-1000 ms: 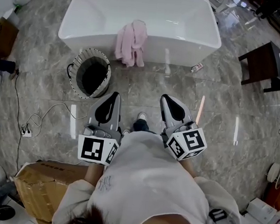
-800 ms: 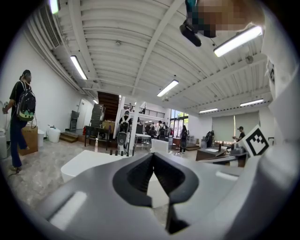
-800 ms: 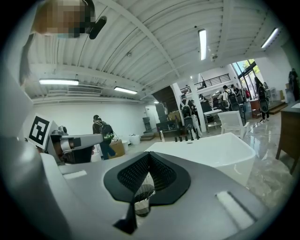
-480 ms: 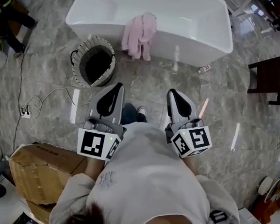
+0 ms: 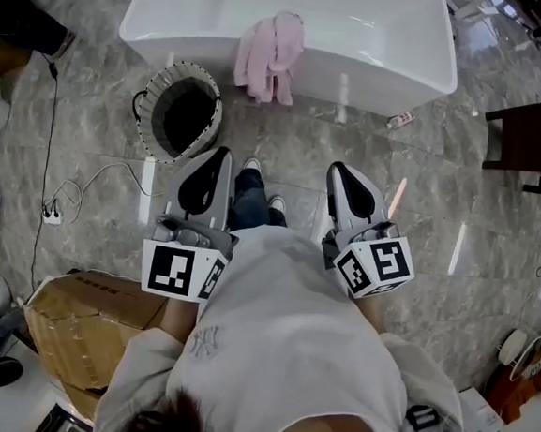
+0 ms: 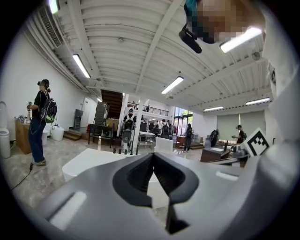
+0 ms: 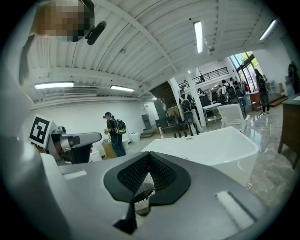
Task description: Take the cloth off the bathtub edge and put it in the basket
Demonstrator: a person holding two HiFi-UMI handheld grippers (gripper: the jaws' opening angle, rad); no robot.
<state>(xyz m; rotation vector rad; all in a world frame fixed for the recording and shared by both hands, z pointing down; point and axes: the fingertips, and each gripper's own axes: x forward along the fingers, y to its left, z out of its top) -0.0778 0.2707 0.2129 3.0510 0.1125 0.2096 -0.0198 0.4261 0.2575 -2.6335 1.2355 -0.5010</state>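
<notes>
A pink cloth (image 5: 269, 55) hangs over the near edge of the white bathtub (image 5: 381, 27). The round dark basket (image 5: 181, 113) with a pale patterned rim stands on the floor just left of the cloth. My left gripper (image 5: 220, 153) and right gripper (image 5: 338, 168) are held side by side in front of my body, well short of the tub, both shut and empty. In the left gripper view the jaws (image 6: 152, 157) meet in front of the tub (image 6: 89, 161). In the right gripper view the shut jaws (image 7: 149, 157) frame the basket (image 7: 142, 194), with the tub (image 7: 211, 150) to the right.
A cardboard box (image 5: 82, 321) lies at my left. A dark side table (image 5: 531, 139) stands at the right. A cable with a power strip (image 5: 52, 219) runs over the marble floor on the left. A small bottle (image 5: 398, 121) lies by the tub. A person (image 5: 24, 20) stands at the upper left.
I have stepped toward the tub, with a foot now showing between the grippers. Both grippers stay shut and level. The person at the upper left has moved.
</notes>
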